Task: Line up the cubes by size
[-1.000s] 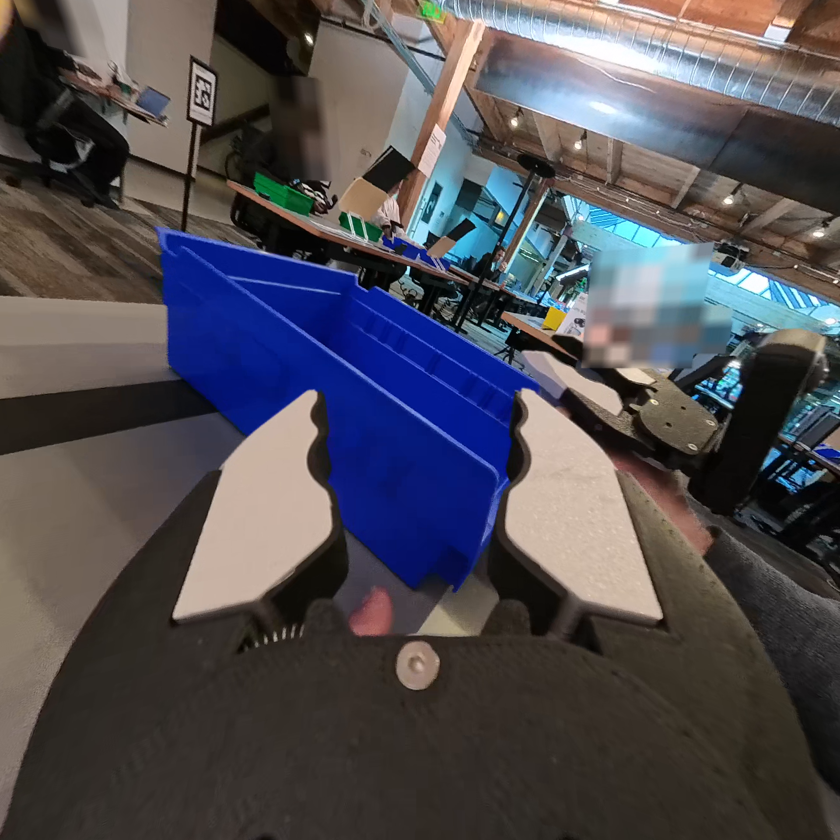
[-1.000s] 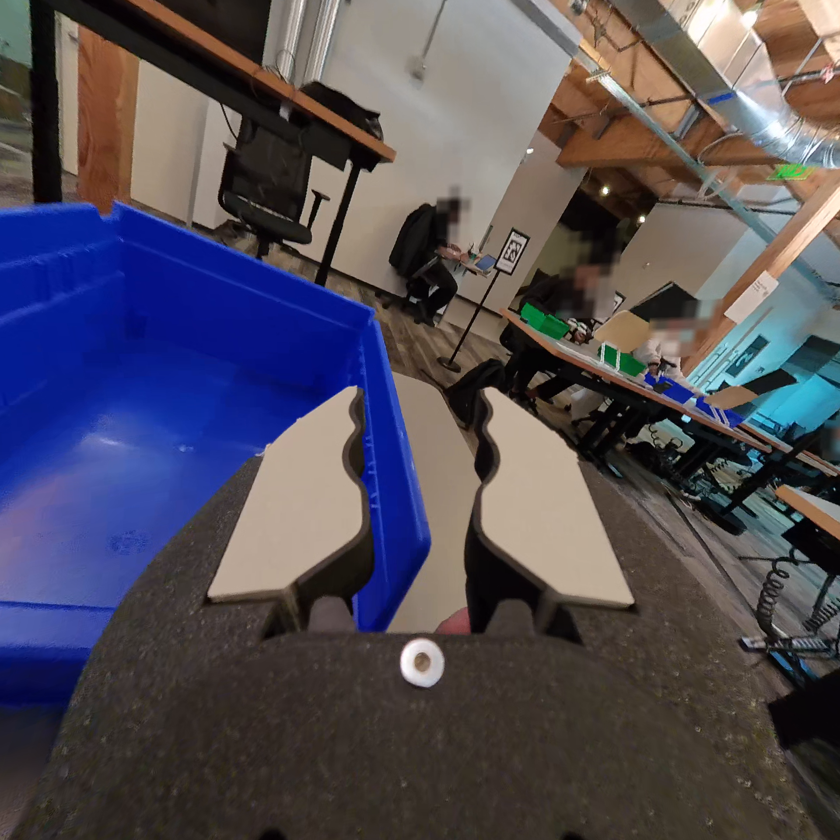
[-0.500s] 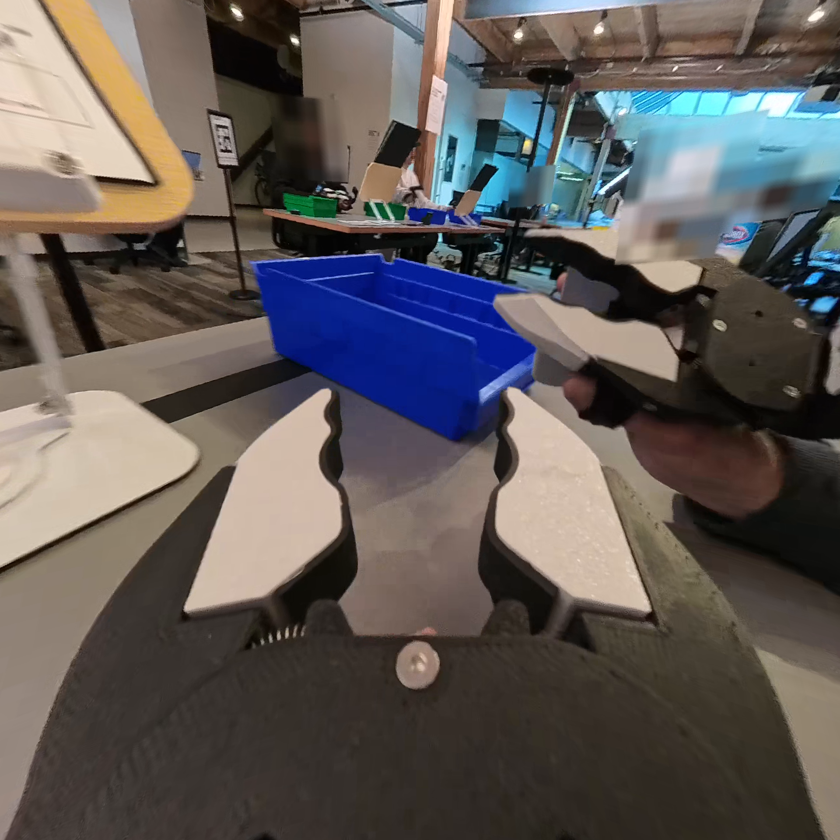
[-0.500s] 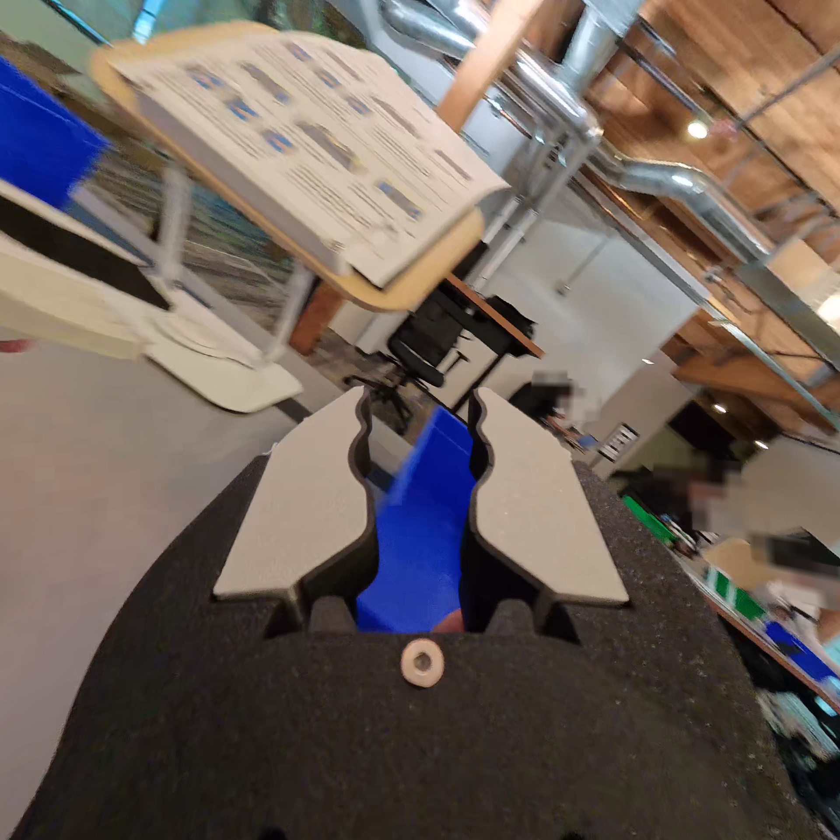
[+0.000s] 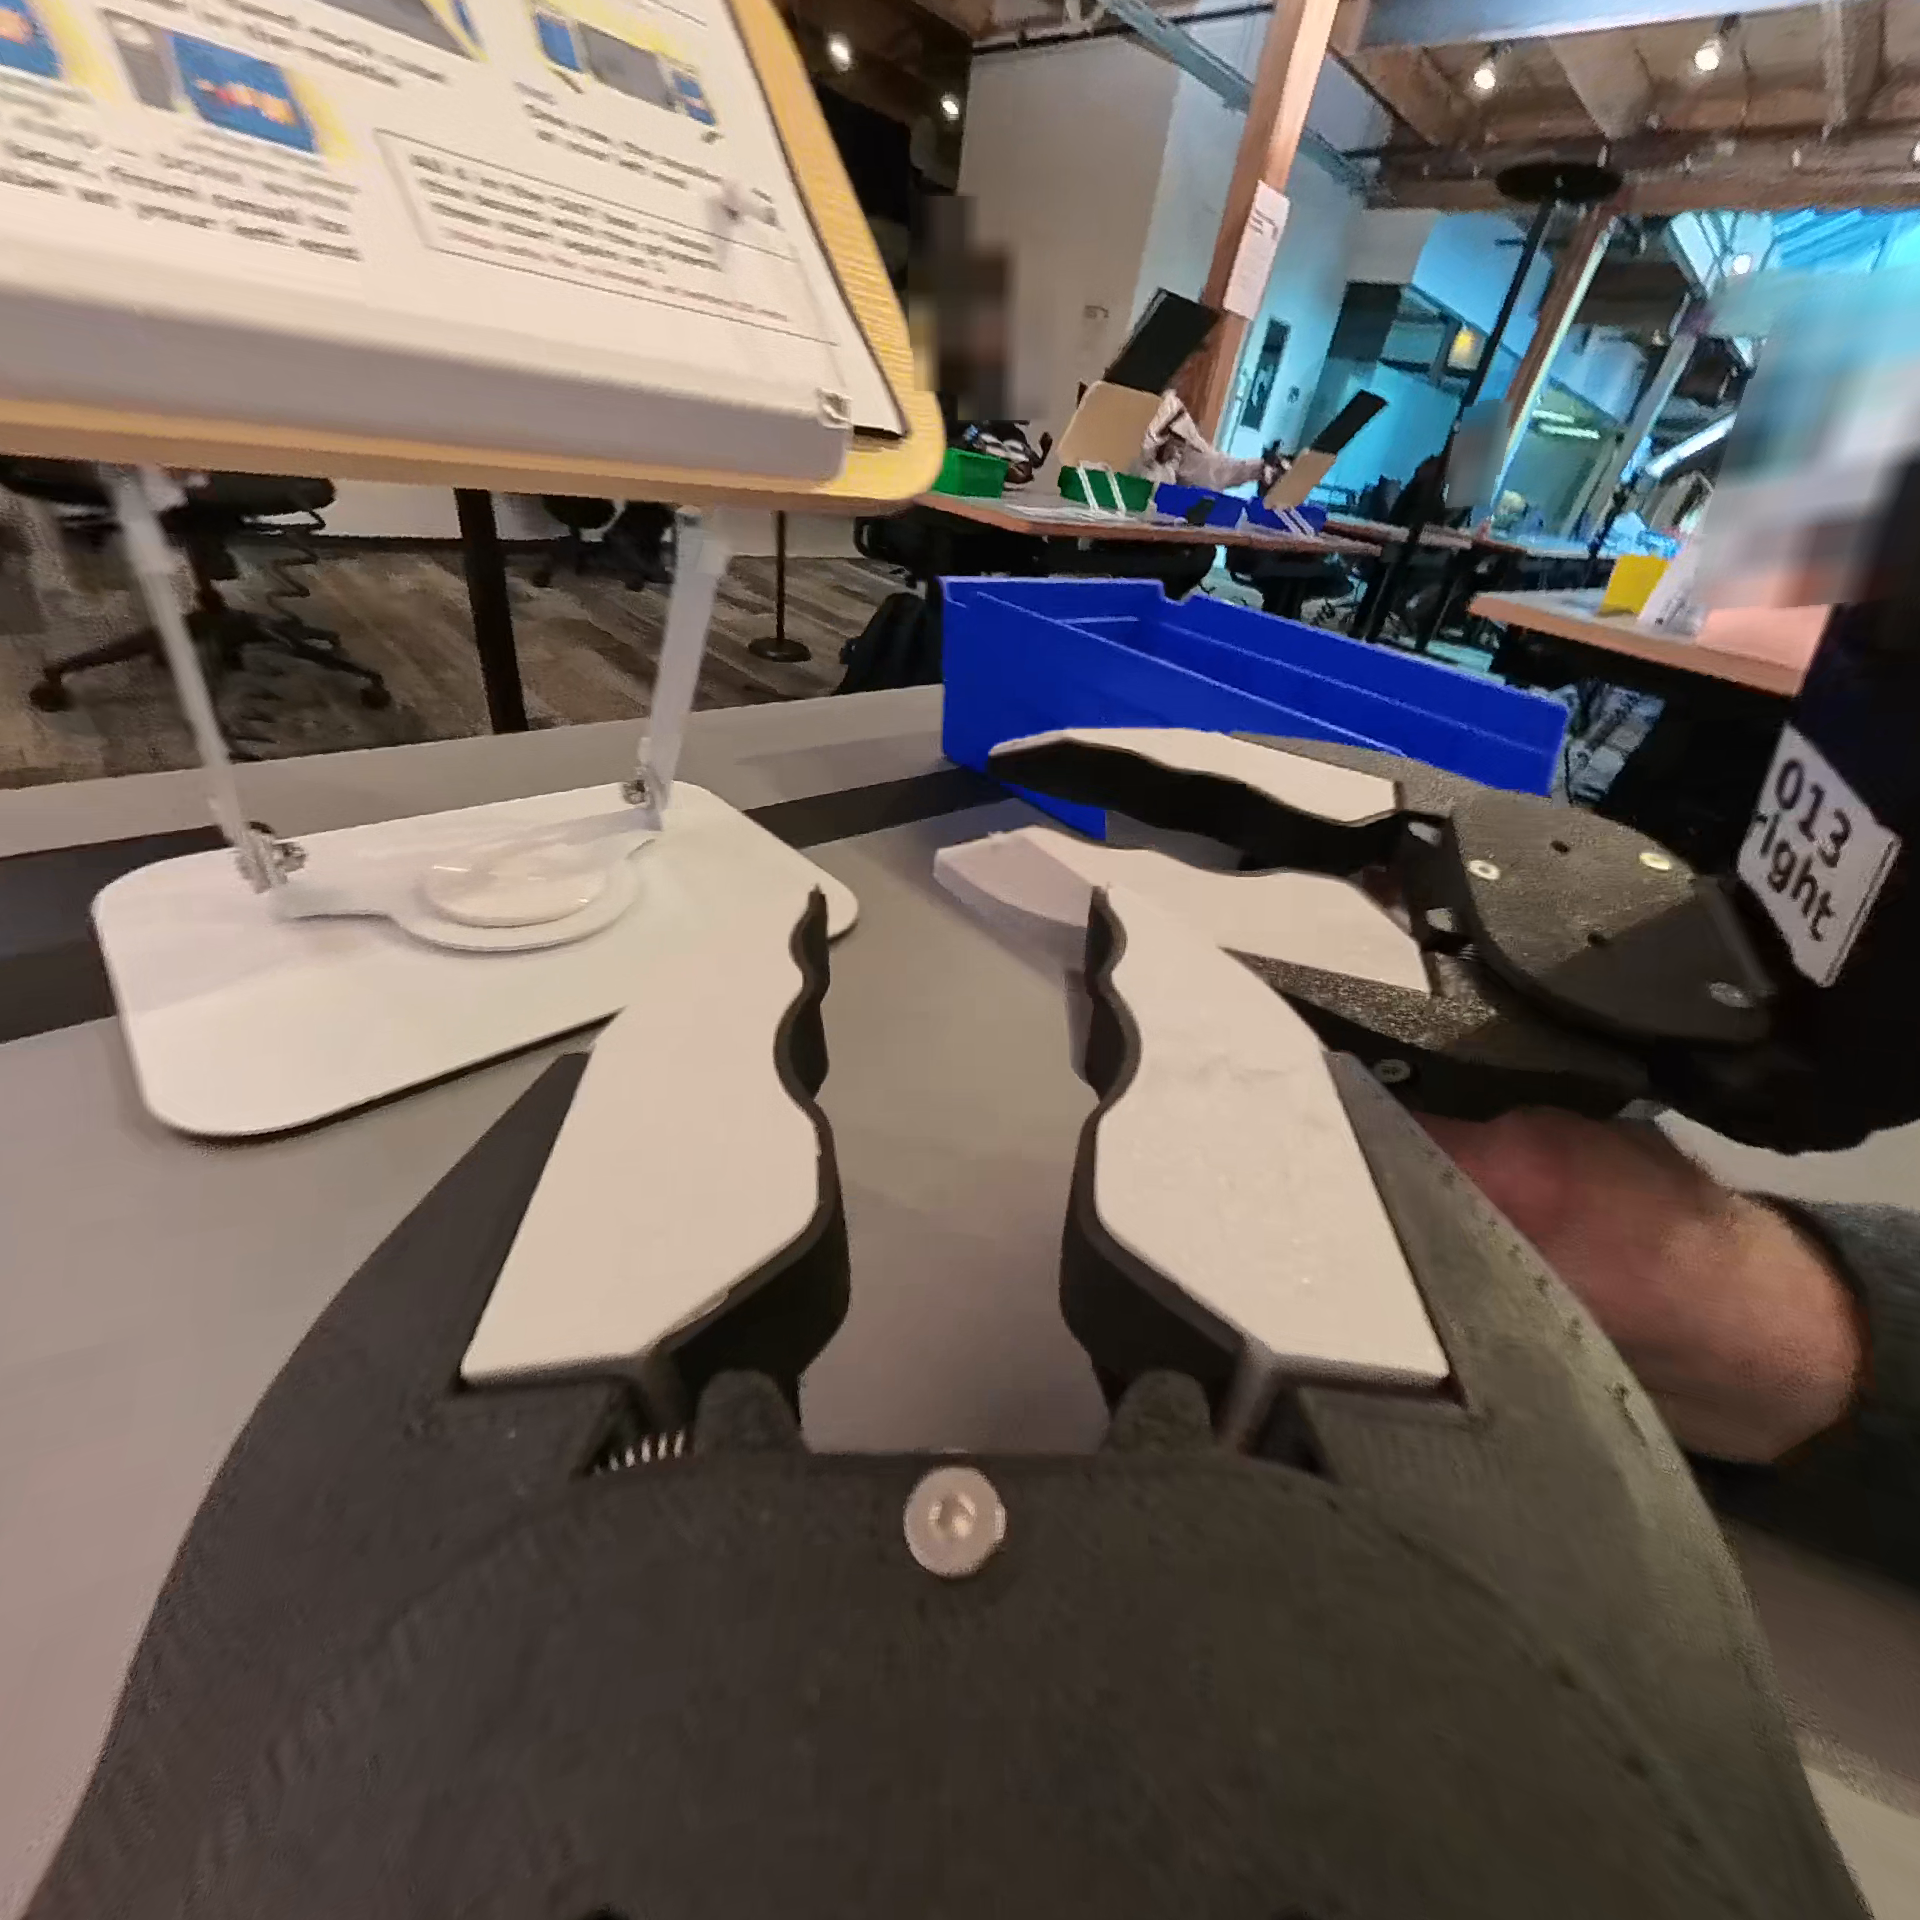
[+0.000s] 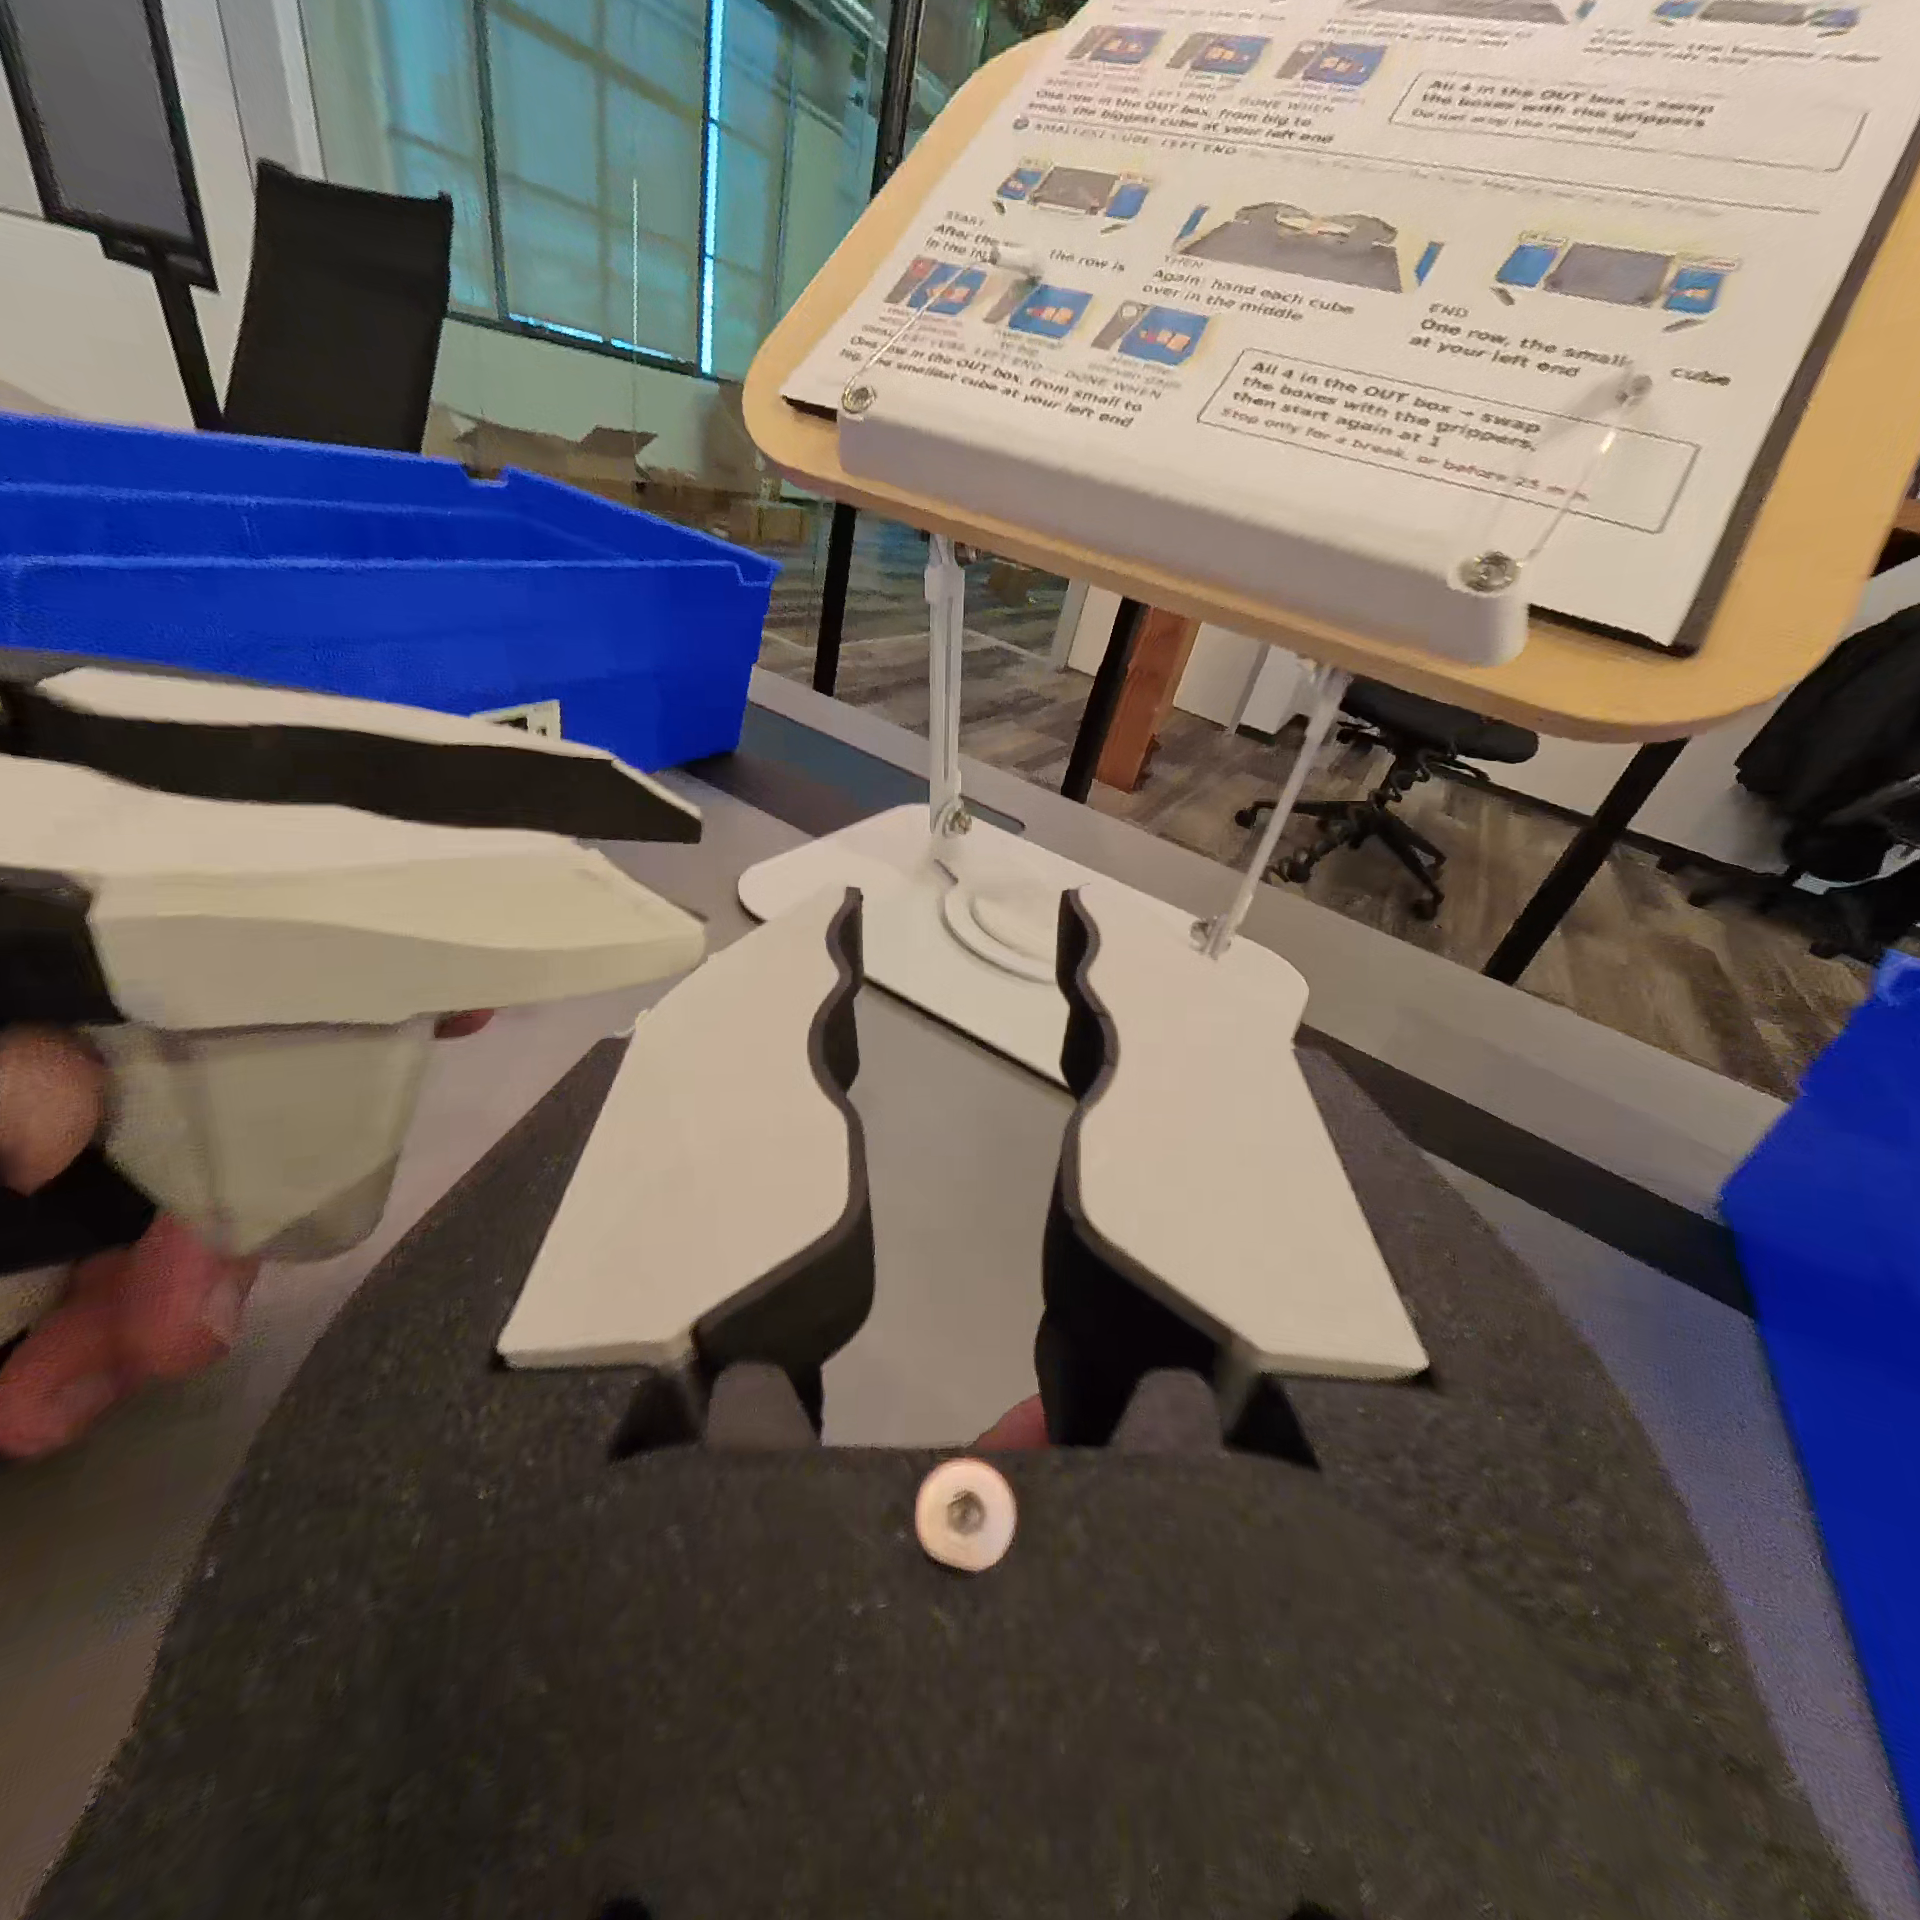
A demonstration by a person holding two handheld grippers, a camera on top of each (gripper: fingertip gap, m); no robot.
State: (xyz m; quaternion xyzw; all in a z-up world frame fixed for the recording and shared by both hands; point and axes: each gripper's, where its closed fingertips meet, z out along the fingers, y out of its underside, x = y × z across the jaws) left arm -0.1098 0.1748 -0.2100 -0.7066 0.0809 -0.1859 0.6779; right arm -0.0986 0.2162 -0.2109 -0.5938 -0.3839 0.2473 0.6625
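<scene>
**Two hand-held grippers bare over the desk**

Two hand-held grippers hover above our grey desk, and we hold nothing in either. Our left hand-held gripper has its fingers apart with only desk between them. Our right hand-held gripper also stands parted and bare, aimed at the white base of a document stand at 12 o'clock. From the left wrist view, a blue bin sits at 1 o'clock behind the right tool. We cannot find any cubes in either view; the bins' insides are hidden from us.
</scene>
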